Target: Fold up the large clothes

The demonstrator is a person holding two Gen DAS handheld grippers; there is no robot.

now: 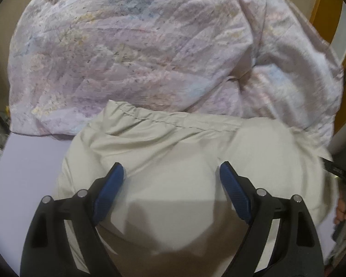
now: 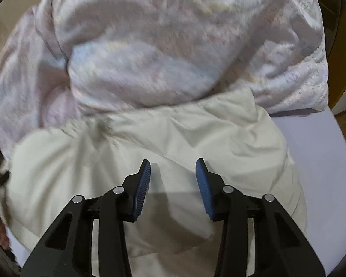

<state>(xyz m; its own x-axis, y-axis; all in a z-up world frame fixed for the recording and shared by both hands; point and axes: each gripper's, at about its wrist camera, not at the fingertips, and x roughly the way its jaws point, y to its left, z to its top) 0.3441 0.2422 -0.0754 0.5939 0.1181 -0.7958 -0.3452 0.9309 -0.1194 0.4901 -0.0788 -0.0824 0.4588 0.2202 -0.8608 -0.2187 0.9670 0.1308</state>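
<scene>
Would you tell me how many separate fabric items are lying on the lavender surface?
2: a beige garment nearest the grippers, and a pastel floral quilt bunched behind it, touching its far edge. Others may be hidden underneath.

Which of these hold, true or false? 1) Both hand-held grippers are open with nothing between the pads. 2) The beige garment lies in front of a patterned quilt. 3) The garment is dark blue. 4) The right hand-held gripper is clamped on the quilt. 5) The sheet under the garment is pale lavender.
1) True: the left hand-held gripper and the right hand-held gripper both hover open over the garment.
2) True: the quilt is bunched up behind it.
3) False: it is beige.
4) False: its pads grip nothing, and it is over the garment.
5) True: the sheet is pale lavender.
</scene>
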